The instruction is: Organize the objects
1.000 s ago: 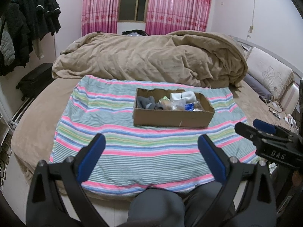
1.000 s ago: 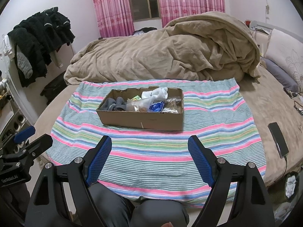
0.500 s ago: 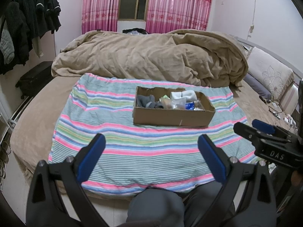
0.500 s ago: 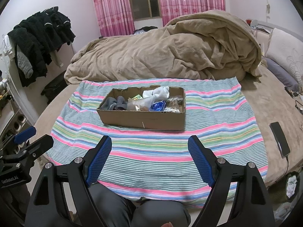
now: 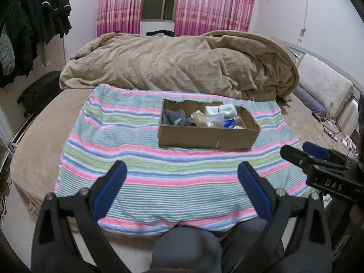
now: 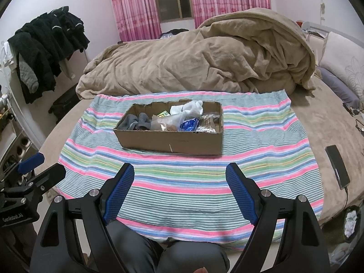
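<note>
Centre frame, on a striped blanket [image 5: 141, 159] spread over a bed: a low cardboard box [image 5: 206, 137] packed w/ mixed items; grey socks [image 6: 136, 122] at its left end, white socks [image 6: 191, 107] toward the back, a clear plastic bag [image 6: 167, 120] mid-box, a blue packet [image 6: 188, 124] and a pack of cotton swabs [image 6: 207, 124] at its right end; nothing of the sort lies loose on the blanket around it. Lower frame, both tools hang short of the box, well apart from it, over the person's knees [image 6: 182, 259]; left gripper [image 5: 182, 187] spread wide, holding nothing; right gripper [image 6: 179, 190] likewise agape and bare. Upper frame: a rumpled tan duvet [image 5: 182, 63] and pink curtains [image 5: 216, 2]; far right in the right-wrist view, a phone [image 6: 337, 169] lies on the mattress edge.

Items all sit in the box as a jumble, which fits either a tidy-up w/ everything gathered in, or a sort where pieces are yet to be lifted out; the scene doesn't settle which. Judged advice for any handling: approx. one item per grip; pinch socks at the bulk, not a loose toe; take the crinkly bag by a fold, since film slips; steady the box w/ the other tool so its light walls don't skid on soft cloth.
</note>
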